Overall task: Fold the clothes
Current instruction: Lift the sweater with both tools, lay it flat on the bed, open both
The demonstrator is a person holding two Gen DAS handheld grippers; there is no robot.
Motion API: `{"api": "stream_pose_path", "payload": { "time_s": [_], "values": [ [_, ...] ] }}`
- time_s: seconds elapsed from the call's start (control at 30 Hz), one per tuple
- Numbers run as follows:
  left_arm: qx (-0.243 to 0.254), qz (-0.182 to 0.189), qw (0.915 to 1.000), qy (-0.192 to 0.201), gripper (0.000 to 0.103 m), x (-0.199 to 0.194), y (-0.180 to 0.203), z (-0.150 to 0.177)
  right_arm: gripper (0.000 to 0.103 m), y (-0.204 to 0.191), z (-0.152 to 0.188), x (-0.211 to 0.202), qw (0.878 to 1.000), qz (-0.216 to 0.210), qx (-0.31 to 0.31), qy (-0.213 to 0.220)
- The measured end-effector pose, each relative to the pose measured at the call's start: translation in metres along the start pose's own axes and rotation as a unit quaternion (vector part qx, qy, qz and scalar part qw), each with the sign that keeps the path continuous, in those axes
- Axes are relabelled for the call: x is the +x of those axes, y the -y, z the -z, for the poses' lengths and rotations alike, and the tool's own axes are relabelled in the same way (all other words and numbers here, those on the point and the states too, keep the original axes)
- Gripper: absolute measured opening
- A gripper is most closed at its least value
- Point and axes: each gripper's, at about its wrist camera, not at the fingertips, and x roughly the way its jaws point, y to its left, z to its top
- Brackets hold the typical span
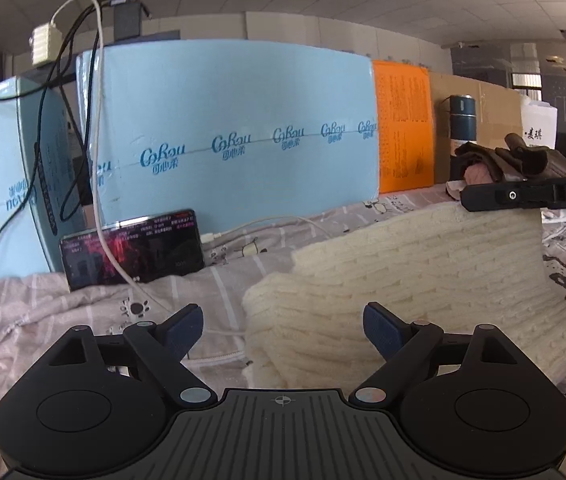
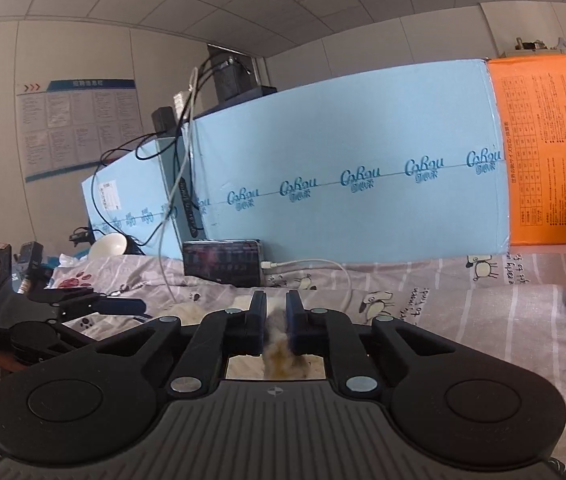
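A cream knitted sweater (image 1: 415, 284) lies on the patterned bedsheet (image 1: 83, 308), its right part lifted. My left gripper (image 1: 283, 330) is open and empty, with the sweater's near left edge between and below its fingers. My right gripper (image 2: 275, 316) is shut on a fold of the cream sweater (image 2: 279, 344); it shows in the left wrist view (image 1: 479, 198) at the sweater's upper right edge. The left gripper shows in the right wrist view (image 2: 131, 306), open, at the left.
A phone (image 1: 135, 248) leans on light blue boxes (image 1: 243, 128) behind the bed, with a white cable (image 1: 101, 120) hanging across it. An orange box (image 1: 403, 128), a dark flask (image 1: 463, 120) and brown clothes (image 1: 515, 160) sit at the back right. A white bowl (image 2: 109, 246) is at the far left.
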Motion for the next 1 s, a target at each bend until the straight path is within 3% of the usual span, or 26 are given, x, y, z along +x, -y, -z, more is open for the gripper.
{"api": "stream_pose_path", "payload": {
  "time_s": [0.07,0.2,0.33,0.43,0.47,0.5,0.53,0.57,0.77,1.0],
  "values": [
    [0.054,0.004,0.9980,0.033,0.094,-0.013,0.009,-0.003,0.010,-0.018,-0.005,-0.013,0.998,-0.051,-0.022,0.016],
    [0.144,0.015,0.9875,0.062,0.095,-0.030,0.018,-0.011,0.009,-0.047,-0.010,-0.036,0.985,-0.162,-0.046,0.032],
    [0.237,0.018,0.9691,0.067,0.095,-0.045,0.029,-0.018,0.009,-0.063,-0.009,-0.049,0.968,-0.244,-0.051,0.009],
    [0.301,0.037,0.9510,0.058,0.092,-0.062,0.043,-0.016,0.009,-0.075,-0.006,-0.055,0.958,-0.278,-0.068,-0.017],
    [0.323,0.043,0.9440,0.055,0.085,-0.068,0.048,-0.015,0.009,-0.079,-0.005,-0.056,0.956,-0.284,-0.073,-0.023],
    [0.335,0.055,0.9397,0.045,0.049,-0.072,0.051,-0.013,0.009,-0.081,-0.004,-0.059,0.954,-0.289,-0.075,-0.026],
    [0.341,0.068,0.9371,0.030,0.023,-0.075,0.054,-0.010,0.009,-0.083,-0.003,-0.061,0.954,-0.289,-0.076,-0.026],
    [0.344,0.076,0.9355,0.021,0.023,-0.080,0.056,-0.006,0.009,-0.085,-0.002,-0.064,0.954,-0.288,-0.077,-0.026],
    [0.287,0.117,0.9506,0.008,0.019,-0.127,0.060,0.007,0.009,-0.085,0.007,-0.087,0.953,-0.292,-0.069,-0.035],
    [0.199,0.188,0.9603,-0.052,0.019,-0.151,0.071,0.040,0.009,-0.094,0.034,-0.104,0.948,-0.297,-0.050,-0.105]
  ]
}}
